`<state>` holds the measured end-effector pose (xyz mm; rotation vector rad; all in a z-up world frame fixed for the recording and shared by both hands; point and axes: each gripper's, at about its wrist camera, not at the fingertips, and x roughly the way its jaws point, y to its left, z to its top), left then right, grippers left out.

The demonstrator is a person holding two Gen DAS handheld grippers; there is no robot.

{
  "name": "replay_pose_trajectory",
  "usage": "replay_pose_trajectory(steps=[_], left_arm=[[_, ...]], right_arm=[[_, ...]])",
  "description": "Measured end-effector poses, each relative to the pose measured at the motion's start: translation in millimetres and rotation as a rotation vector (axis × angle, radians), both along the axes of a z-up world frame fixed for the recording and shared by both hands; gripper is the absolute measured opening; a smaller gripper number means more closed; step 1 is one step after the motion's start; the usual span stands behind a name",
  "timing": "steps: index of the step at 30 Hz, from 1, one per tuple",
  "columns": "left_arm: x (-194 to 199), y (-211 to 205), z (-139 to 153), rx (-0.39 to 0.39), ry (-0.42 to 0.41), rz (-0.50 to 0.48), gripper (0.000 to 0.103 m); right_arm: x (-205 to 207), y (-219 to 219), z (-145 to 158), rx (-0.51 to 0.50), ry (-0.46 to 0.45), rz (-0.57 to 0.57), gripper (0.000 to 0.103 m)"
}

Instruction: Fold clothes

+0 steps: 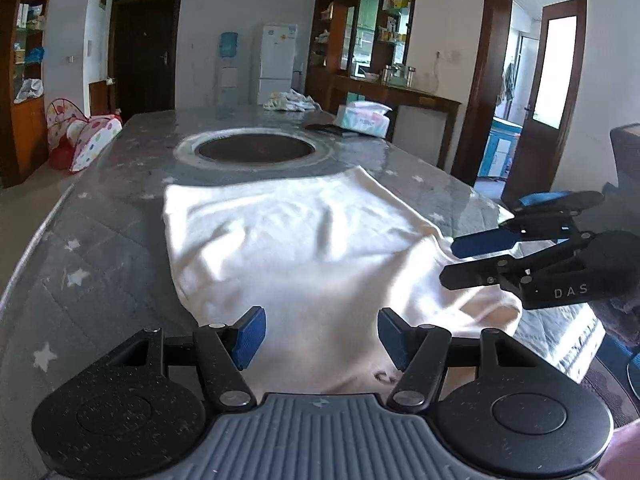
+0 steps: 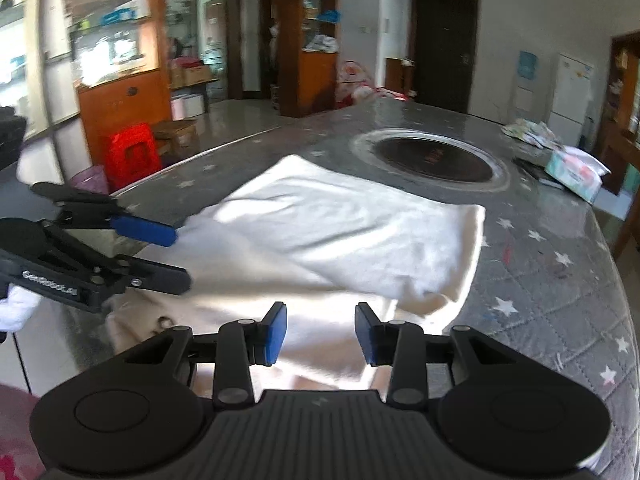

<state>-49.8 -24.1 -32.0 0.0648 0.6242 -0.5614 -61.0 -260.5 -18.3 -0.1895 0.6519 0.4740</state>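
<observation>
A white garment (image 1: 304,240) lies spread on the counter (image 1: 100,248), which has a grey quilted cover with white stars, and its near edge reaches the side where both grippers are. One part of the cloth is folded over the rest, so a thicker layer lies on top in the right wrist view. The left gripper (image 1: 322,334) is above the near part of the garment with its blue pads wide apart, and nothing is between them. The right gripper (image 2: 321,334) is also opened wide over the cloth and holds nothing; in the left wrist view it comes in from the right, just beside the edge of the garment. Behind the garment there is a dark round opening (image 1: 256,148) with a pale ring in the counter. Farther back, near the far edge, a tissue box (image 1: 362,119) and some crumpled patterned cloth (image 1: 290,101) are lying, well apart from the white garment
</observation>
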Motion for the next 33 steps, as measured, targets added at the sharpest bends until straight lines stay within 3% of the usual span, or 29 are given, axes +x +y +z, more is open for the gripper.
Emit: replay_pose_trajectory(steps=[10,17,22,33], left_arm=[[-0.1,-0.7,-1.3,0.009,-0.004,-0.001,0.067],[12.2,-1.0,4.2,-0.012,-0.021,0.012,0.067],[33.5,-0.3,-10.1,0.009,0.033,0.047,0.066],[-17.4,8.1,10.3,0.005,-0.024,-0.101,0.069]], right_arm=[[-12.6,2.9,-16.1,-0.067,0.064,0.035,0.037],[-3.3,0.8,-6.4,-0.023,0.055,0.022,0.037],[10.9,2.5,-12.6,-0.032,0.071,0.01,0.038],[-0.3,-1.9,-4.3,-0.091,0.052,0.07,0.041]])
